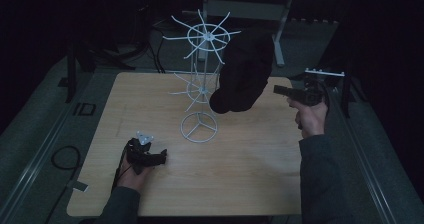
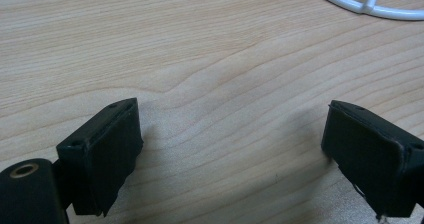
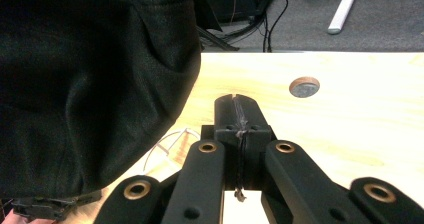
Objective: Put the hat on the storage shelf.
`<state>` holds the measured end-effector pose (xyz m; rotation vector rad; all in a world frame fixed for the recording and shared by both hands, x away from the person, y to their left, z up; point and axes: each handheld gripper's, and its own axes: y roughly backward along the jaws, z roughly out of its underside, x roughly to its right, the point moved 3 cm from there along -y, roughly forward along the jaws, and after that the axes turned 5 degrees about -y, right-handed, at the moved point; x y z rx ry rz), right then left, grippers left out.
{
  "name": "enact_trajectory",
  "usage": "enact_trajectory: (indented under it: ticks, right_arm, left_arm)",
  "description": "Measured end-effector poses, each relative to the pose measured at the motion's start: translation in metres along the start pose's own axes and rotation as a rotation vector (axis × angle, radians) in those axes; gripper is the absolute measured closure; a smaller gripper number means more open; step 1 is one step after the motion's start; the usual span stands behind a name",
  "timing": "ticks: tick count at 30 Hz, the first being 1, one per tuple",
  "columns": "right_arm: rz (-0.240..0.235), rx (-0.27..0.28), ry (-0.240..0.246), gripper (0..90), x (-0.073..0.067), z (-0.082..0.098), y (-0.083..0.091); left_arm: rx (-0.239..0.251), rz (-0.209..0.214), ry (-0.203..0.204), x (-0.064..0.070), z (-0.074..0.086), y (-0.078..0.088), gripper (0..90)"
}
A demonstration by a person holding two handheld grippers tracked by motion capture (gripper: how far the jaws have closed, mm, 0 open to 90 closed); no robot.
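Wooden bench (image 1: 240, 184), pale with a clear grain, sits in a dim room. At the left, near the front edge, a hand holds the left claw (image 1: 161, 157) low over the wood; its jaws stand wide apart with nothing between them, only bare board showing in the left gripper view.

In the middle stands a white wire rack (image 1: 201, 79), a thin post on a ring base with two tiers of spokes. A black hat (image 1: 243, 70) of soft cloth hangs from the upper tier on the right side, drooping well below it, clear of the bench.

At the right, a raised hand holds the right claw (image 1: 276, 89) just beside the hat; its jaws are pressed together and grip nothing.

The hat looks light and limp, likely to fold and sag when lifted. A pinch on the lower edge or brim seems the surest hold. The rack looks light too, and a snagged spoke could tip it.
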<state>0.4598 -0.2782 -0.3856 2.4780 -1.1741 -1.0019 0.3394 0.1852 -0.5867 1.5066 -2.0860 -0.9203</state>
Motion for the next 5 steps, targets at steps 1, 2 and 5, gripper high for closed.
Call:
enact_trajectory:
  ticks: [1, 2, 5]
  right_arm:
    - [0.001, -0.001, 0.000, 89.6, 0.0004, 0.0008, -0.0004]
    - [0.001, -0.001, 0.000, 89.6, 0.0004, 0.0008, -0.0004]
    - [0.022, -0.020, 0.015, 89.7, 0.0013, 0.0058, -0.0023]
  left_arm:
    - [0.000, 0.000, 0.000, 0.0000, 0.0000, 0.0000, 9.6]
    - [0.000, 0.000, 0.000, 0.0000, 0.0000, 0.0000, 9.6]
    - [0.000, 0.000, 0.000, 0.0000, 0.0000, 0.0000, 9.6]
